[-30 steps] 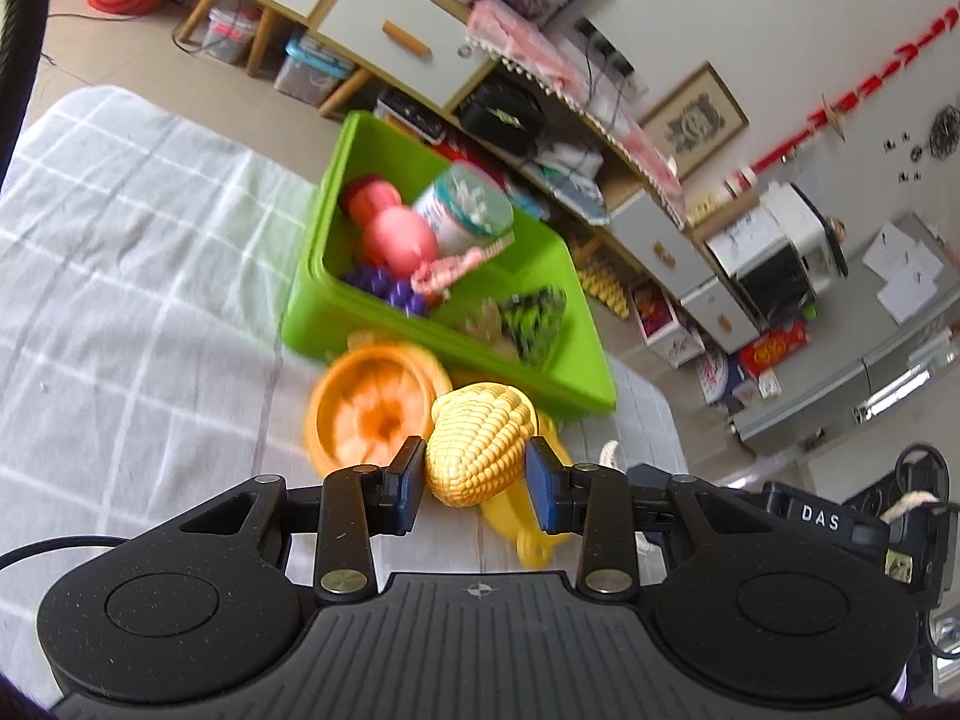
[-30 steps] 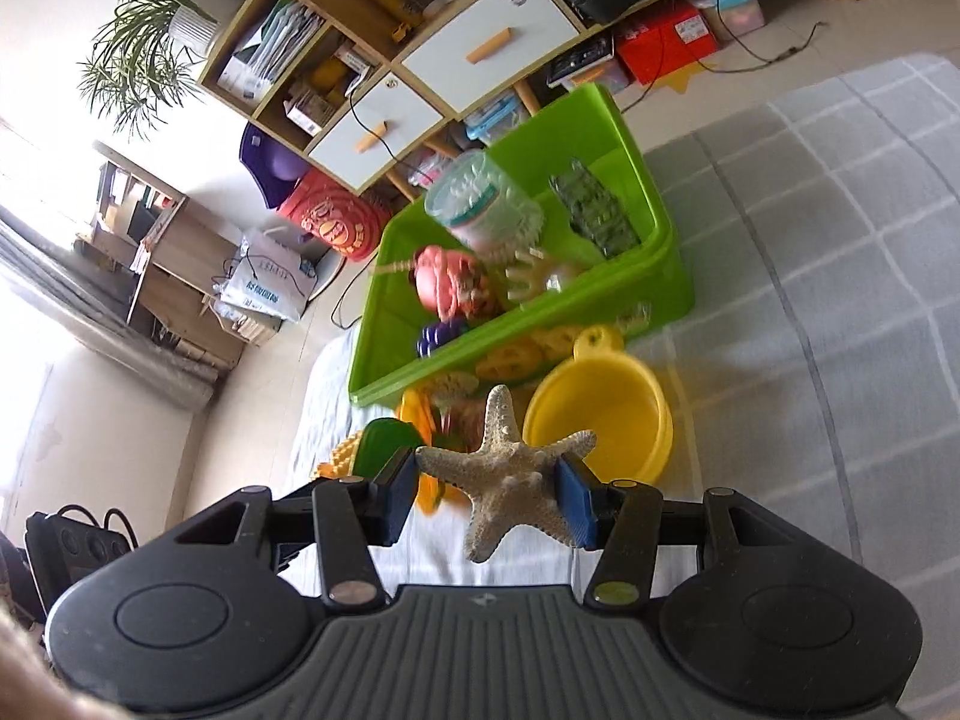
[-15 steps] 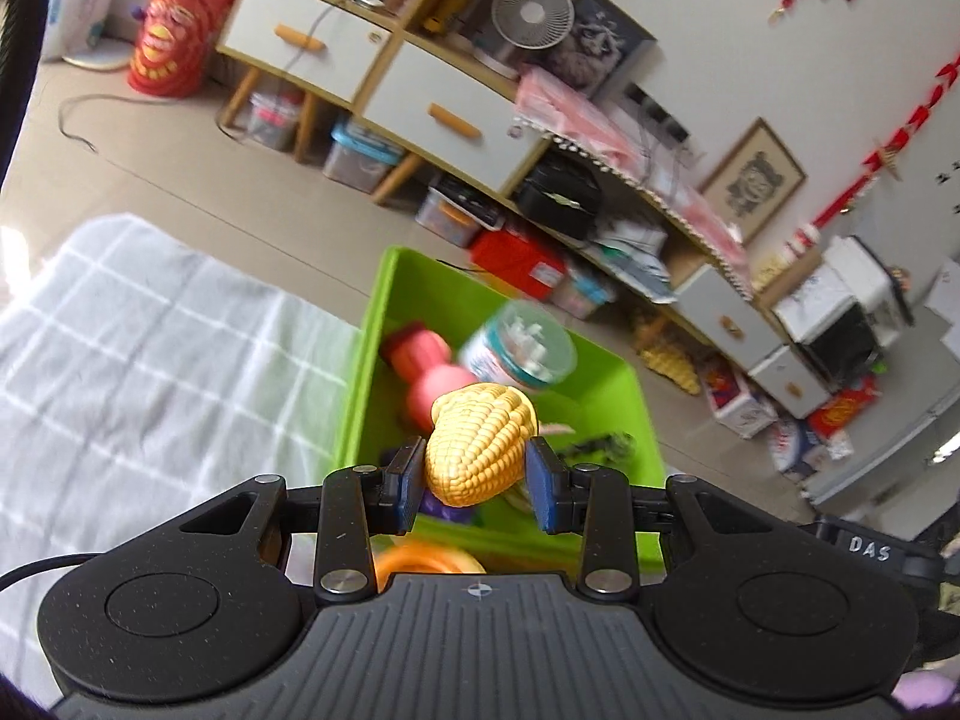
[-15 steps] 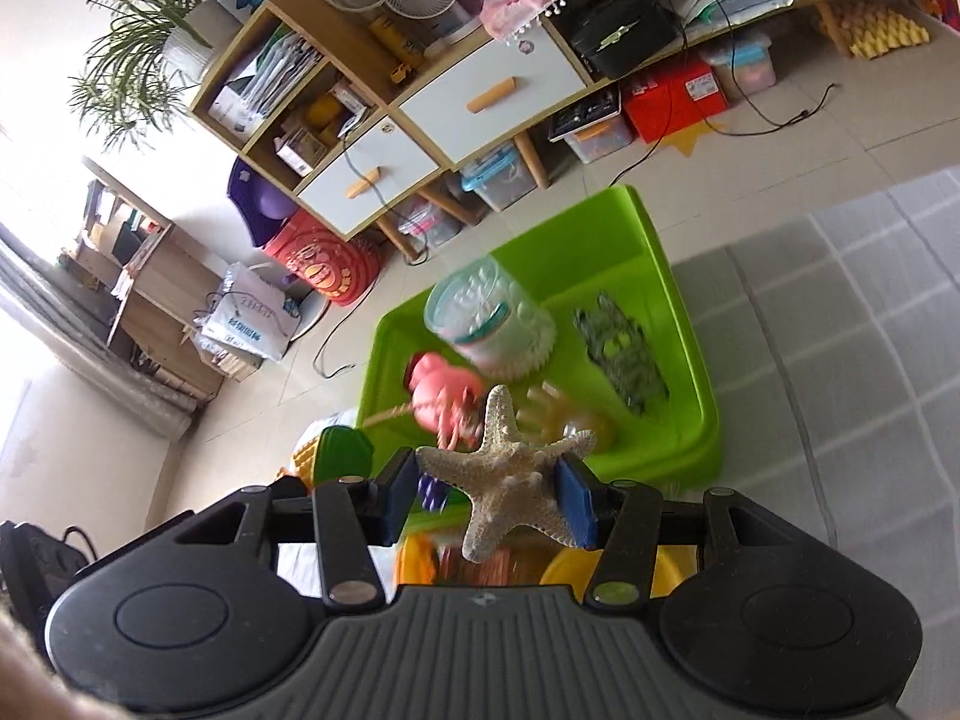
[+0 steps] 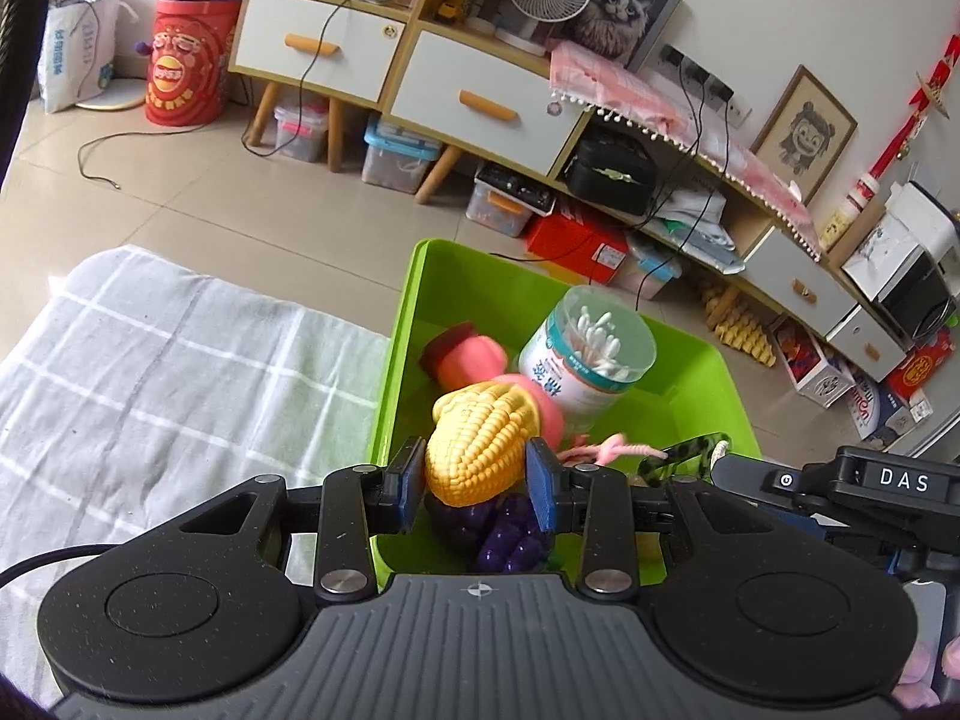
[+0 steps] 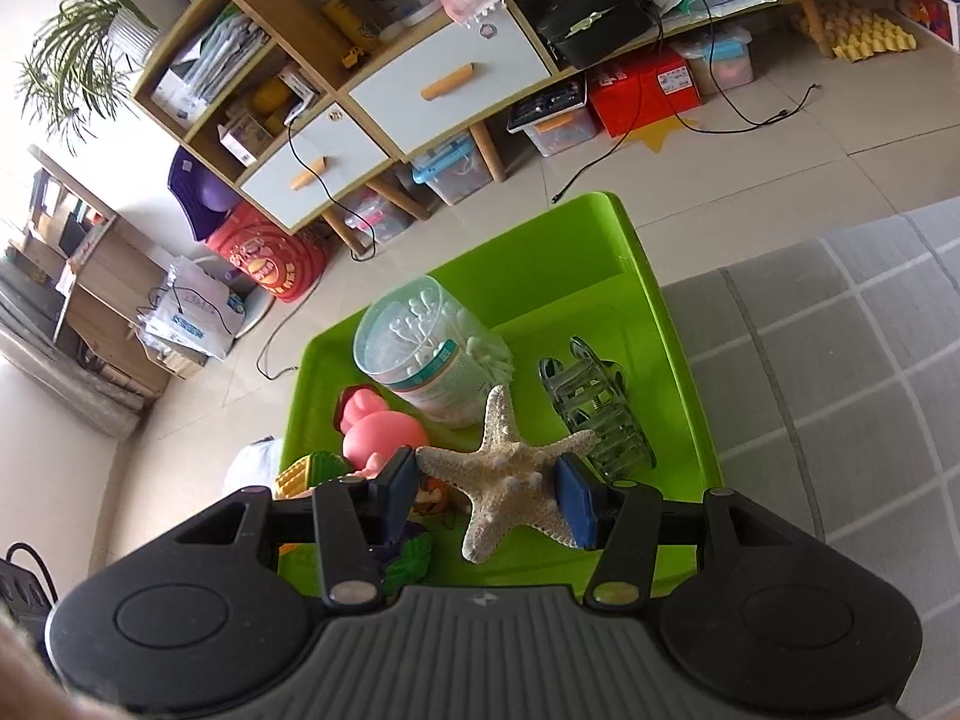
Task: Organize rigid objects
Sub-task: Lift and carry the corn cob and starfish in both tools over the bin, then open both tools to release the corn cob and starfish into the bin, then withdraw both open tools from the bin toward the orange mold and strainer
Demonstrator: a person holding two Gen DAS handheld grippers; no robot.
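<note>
Corn (image 5: 477,450), a ribbed yellow plastic cob, sits pinched between the blue pads of the left gripper (image 5: 475,477), held over the near corner of the bin (image 5: 396,330). Under it lies a cluster of glossy purple grapes (image 5: 504,531), knobbly and round. The right gripper (image 6: 487,495) is clamped on a starfish (image 6: 507,477), pale and sandy with a bumpy, spiked skin and five stiff arms, one pointing up and one hanging below the pads; it too hangs above the bin's near end. The bin is smooth lime-green plastic, rectangular with rounded corners and a raised rim (image 6: 666,330), and it rests on a grey cloth (image 5: 180,372) woven with a white check. Inside, just past the corn, lies a soft-looking pink toy (image 6: 384,435) with a rounded body, and beside it a thin pink fuzzy strand (image 5: 624,449). Behind the toy stands a clear cylindrical tub of cotton swabs (image 5: 585,354), its white stems packed upright under a see-through lid. To the right of the tub, in the right wrist view, lies a translucent green hair claw (image 6: 597,408) with curved interlocking teeth. Beyond the bin spreads a beige tiled floor (image 5: 198,204), then a long wooden sideboard (image 5: 480,96) with white drawer fronts and orange handles, plastic boxes tucked under its slanted legs.
</note>
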